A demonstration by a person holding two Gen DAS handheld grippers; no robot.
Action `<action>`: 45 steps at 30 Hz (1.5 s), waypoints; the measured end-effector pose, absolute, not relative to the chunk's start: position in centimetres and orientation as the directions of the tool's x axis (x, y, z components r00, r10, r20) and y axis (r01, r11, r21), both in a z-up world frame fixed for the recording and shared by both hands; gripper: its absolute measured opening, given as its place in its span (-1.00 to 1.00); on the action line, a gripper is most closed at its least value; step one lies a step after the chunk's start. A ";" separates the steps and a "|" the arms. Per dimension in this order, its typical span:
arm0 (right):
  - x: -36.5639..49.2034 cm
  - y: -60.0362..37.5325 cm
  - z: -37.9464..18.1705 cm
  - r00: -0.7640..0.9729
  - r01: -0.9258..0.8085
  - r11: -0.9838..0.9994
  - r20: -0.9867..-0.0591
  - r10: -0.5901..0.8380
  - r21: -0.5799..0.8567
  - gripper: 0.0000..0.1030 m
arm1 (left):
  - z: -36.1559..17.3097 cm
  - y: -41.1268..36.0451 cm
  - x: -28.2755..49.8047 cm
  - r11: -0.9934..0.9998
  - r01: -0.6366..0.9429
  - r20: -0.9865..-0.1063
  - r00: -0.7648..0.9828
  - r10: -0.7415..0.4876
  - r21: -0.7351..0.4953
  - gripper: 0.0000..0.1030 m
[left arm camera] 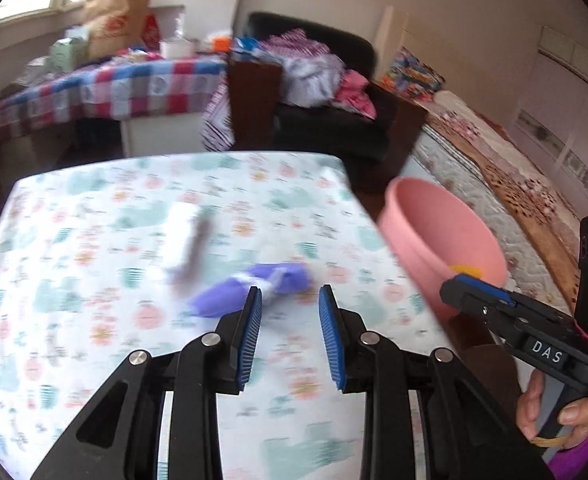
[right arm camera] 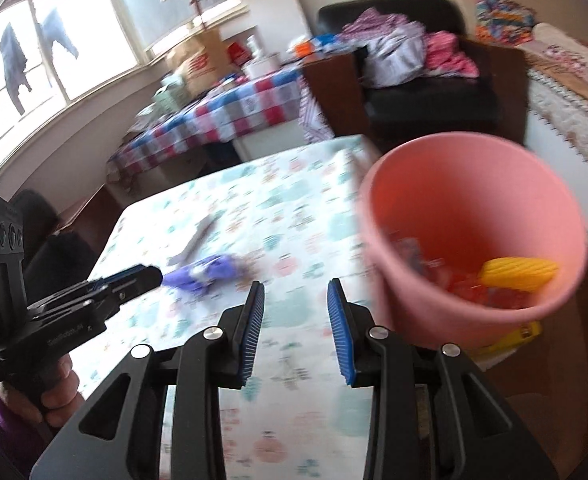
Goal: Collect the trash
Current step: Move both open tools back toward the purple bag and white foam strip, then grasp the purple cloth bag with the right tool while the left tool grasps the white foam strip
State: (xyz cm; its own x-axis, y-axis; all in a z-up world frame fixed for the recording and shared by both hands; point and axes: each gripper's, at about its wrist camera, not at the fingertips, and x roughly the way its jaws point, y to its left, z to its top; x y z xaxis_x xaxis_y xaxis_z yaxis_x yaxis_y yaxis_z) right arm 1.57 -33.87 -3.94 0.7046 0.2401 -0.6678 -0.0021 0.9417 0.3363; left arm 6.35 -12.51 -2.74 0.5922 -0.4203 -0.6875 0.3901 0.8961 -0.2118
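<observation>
Ribbed blue fingers (left arm camera: 254,332), crumpled purple wrapper (left arm camera: 250,288)

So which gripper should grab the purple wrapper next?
Left. The left gripper is open and empty, with the purple wrapper just ahead of its fingertips; the right gripper sits nearer the bin.

Worktop (left arm camera: 94,208): printed cloth cover, matt. Bin (right arm camera: 474,184): pink plastic, smooth, matt. Hand-held gripper (left arm camera: 290,300): black matt plastic, ribbed blue pads (left arm camera: 254,336), shiny metal rivets. Armchair (right arm camera: 426,100), upper right: glossy black leather-like.
</observation>
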 end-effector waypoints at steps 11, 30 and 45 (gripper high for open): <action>4.7 -26.9 -5.0 0.584 -0.102 0.878 -0.686 0.434 0.468 -0.35 | -3.3 -3.6 6.8 0.930 0.276 -0.681 0.634 -0.367 -0.244 -0.45; 9.8 -27.0 -8.4 0.515 -0.029 0.805 -0.681 0.520 0.593 -0.35 | -4.8 0.3 7.8 0.911 0.247 -0.676 0.612 -0.410 -0.330 -0.45; 7.1 -23.6 -5.4 0.530 -0.217 0.915 -0.747 0.402 0.339 0.07 | -5.4 0.4 10.1 0.908 0.231 -0.690 0.592 -0.416 -0.350 -0.10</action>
State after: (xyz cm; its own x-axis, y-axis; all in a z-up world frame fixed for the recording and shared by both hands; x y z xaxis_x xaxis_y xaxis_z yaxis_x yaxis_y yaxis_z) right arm 7.09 -23.58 -5.39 0.5296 0.4024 -0.7467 -0.2172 0.9153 0.3392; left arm 10.06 0.39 -5.38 0.5920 -0.4165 -0.6900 0.2307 0.9079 -0.3500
